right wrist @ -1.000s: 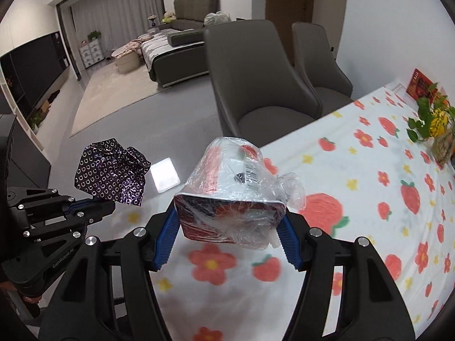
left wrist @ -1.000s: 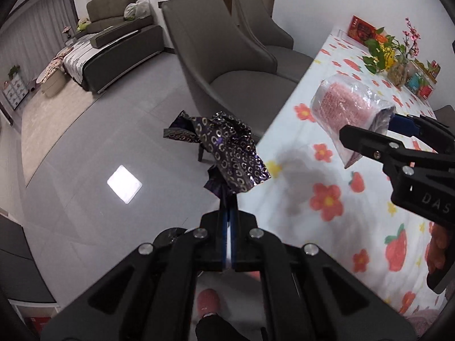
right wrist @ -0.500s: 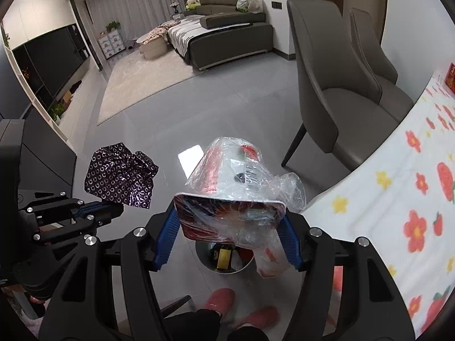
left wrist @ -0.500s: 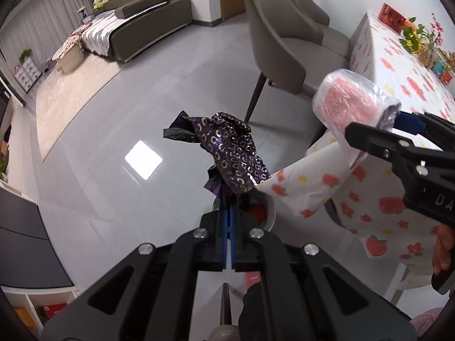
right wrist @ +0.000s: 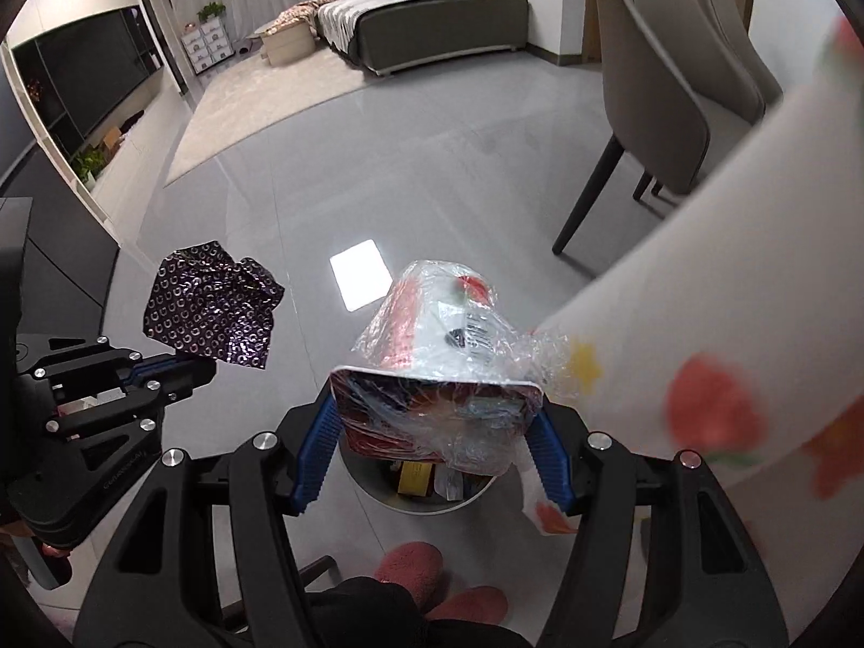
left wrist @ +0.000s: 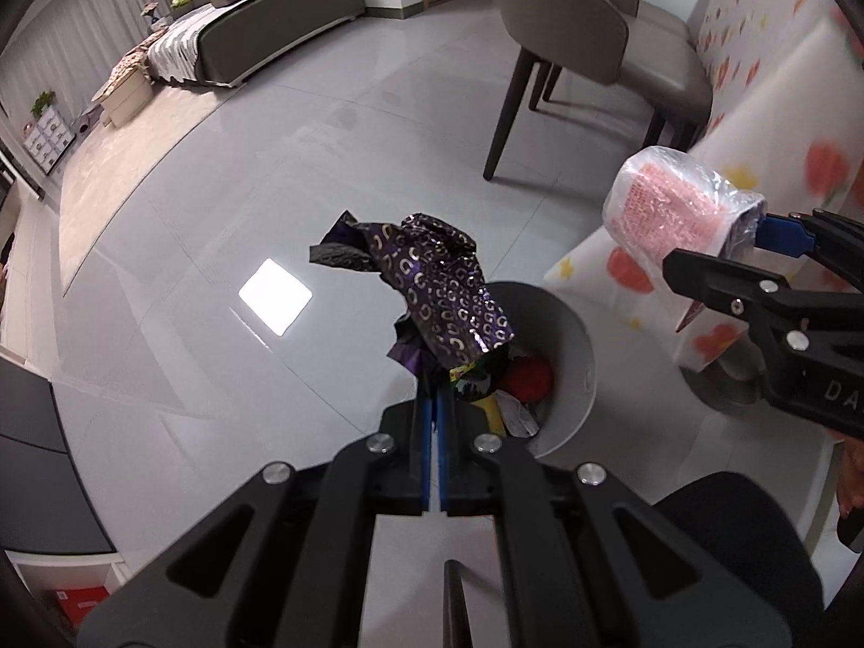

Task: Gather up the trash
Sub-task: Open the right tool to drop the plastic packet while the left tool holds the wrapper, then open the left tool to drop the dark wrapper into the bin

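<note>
My left gripper (left wrist: 435,394) is shut on a crumpled purple foil wrapper (left wrist: 440,291) with gold rings and holds it above the near rim of a white trash bin (left wrist: 572,335) on the floor. The wrapper also shows in the right wrist view (right wrist: 210,305). My right gripper (right wrist: 432,432) is shut on a plastic-wrapped red and white cup container (right wrist: 443,372), held over the bin (right wrist: 378,480). The container also shows in the left wrist view (left wrist: 680,210). The bin holds several pieces of trash.
A table with a strawberry-and-flower cloth (right wrist: 729,324) hangs at the right. Grey dining chairs (left wrist: 588,48) stand beyond it. Glossy grey floor (left wrist: 216,205) spreads to the left. Pink slippers (right wrist: 410,567) show below. A sofa (right wrist: 448,5) stands far back.
Both grippers have tilted down and moved off the table edge toward the floor. The bin has come into fuller view under both held items. Both grips are unchanged.
</note>
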`<control>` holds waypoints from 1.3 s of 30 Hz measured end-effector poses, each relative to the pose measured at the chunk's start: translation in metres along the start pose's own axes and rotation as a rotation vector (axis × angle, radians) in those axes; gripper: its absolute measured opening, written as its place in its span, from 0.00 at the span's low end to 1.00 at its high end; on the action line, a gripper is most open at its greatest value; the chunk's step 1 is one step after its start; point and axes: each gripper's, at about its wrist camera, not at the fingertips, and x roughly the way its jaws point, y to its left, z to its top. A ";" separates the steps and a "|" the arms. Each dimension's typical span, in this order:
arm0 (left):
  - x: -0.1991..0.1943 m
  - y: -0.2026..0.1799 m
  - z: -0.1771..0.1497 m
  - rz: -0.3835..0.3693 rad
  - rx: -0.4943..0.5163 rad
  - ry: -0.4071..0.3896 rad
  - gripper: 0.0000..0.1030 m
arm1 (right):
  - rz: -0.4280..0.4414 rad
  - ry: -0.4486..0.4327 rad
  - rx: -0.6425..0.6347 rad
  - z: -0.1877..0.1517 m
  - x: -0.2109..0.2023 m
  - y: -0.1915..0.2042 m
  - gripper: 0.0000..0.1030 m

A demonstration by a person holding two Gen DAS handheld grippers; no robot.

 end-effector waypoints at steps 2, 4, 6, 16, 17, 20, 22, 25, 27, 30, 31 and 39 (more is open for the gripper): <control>0.020 -0.002 -0.007 -0.012 -0.003 0.001 0.02 | -0.006 0.002 0.005 -0.012 0.015 0.001 0.59; 0.032 -0.004 -0.014 -0.016 0.000 -0.001 0.02 | -0.007 0.005 0.006 -0.018 0.024 0.006 0.59; 0.036 -0.003 -0.020 -0.023 -0.011 0.005 0.02 | -0.011 0.014 0.003 -0.024 0.029 0.013 0.59; 0.034 0.004 -0.032 -0.032 -0.039 -0.001 0.02 | -0.041 0.041 -0.051 -0.017 0.045 0.031 0.64; 0.035 0.004 -0.032 -0.032 -0.038 -0.001 0.02 | -0.044 0.038 -0.054 -0.018 0.045 0.032 0.64; 0.038 0.002 -0.030 -0.036 -0.025 0.002 0.02 | -0.049 0.027 -0.052 -0.019 0.043 0.032 0.64; 0.040 0.000 -0.028 -0.043 -0.019 0.003 0.02 | -0.050 0.018 -0.043 -0.020 0.038 0.029 0.64; 0.043 -0.006 -0.028 -0.061 -0.009 0.003 0.03 | -0.055 0.004 -0.029 -0.024 0.031 0.026 0.64; 0.045 -0.012 -0.027 -0.071 0.008 0.004 0.03 | -0.065 -0.009 -0.026 -0.027 0.025 0.024 0.65; 0.051 -0.022 -0.025 -0.086 0.038 0.015 0.03 | -0.083 -0.024 -0.026 -0.027 0.017 0.023 0.65; 0.053 -0.025 -0.024 -0.091 0.048 0.020 0.03 | -0.084 -0.027 -0.022 -0.028 0.014 0.021 0.65; 0.067 -0.042 -0.014 -0.093 0.106 0.061 0.21 | -0.127 -0.045 0.005 -0.039 -0.003 0.003 0.65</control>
